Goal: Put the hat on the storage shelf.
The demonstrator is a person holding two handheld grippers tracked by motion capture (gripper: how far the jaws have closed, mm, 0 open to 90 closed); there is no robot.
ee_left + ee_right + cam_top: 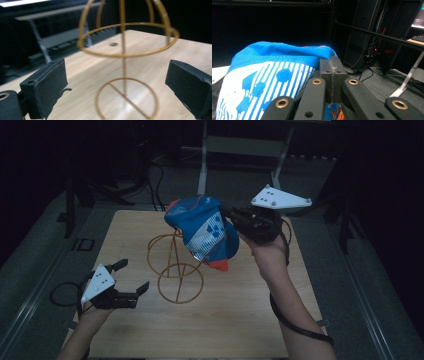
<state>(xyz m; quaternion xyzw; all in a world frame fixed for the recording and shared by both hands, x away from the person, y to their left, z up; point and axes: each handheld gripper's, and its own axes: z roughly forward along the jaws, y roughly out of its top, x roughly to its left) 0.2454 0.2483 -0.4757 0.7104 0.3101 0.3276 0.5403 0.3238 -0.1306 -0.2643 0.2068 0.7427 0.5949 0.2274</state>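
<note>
A dim room swallows everything beyond the pale wooden worktop (235, 320), and the crown of the gold wire dome-shaped hat stand (175, 265) is hidden behind the blue cap with white stripes and an orange-red brim (207, 230) in the high view. The right gripper (231, 216), raised above the worktop's far half, has its jaws pressed together on the cap's fabric edge; in the right gripper view the cap (272, 72) bulges to the left of the closed jaws, its brim cut off at the frame's bottom. The left gripper (134, 276) sits low near the worktop's left edge, jaws spread and holding nothing, aimed at the stand (125, 50), which rises between and beyond them, its top cropped.
</note>
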